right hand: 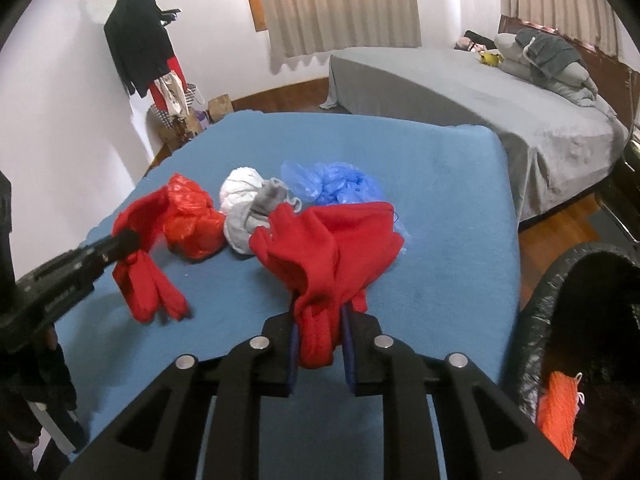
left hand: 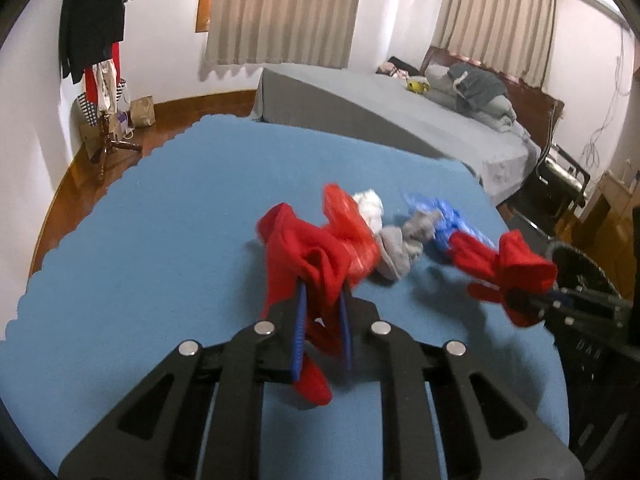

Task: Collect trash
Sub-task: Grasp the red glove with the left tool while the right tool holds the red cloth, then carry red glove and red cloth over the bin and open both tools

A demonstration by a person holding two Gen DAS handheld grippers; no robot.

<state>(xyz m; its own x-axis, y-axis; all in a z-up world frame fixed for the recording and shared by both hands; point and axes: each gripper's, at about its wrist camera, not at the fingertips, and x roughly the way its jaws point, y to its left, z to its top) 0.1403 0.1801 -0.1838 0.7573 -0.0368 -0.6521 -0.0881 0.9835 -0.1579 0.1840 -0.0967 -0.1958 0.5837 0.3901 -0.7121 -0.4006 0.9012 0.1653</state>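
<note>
A: On the blue table point(right hand: 440, 184), what's held?
B: 2 red socks: left gripper point(left hand: 324, 320) clamps one point(left hand: 304, 256), right gripper point(right hand: 320, 344) another point(right hand: 332, 248).
A: The bin?
B: Black-lined bin point(right hand: 536, 320) (beside the right gripper), nearer that hand.

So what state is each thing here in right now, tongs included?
Left tongs: shut on a red cloth piece, lifted.
Right tongs: shut on a second red cloth piece, lifted.
Crumpled red plastic bag: lying on the blue table cover.
Crumpled blue plastic bag: lying there.
Grey sock: bunched.
Black-lined bin: open.
</note>
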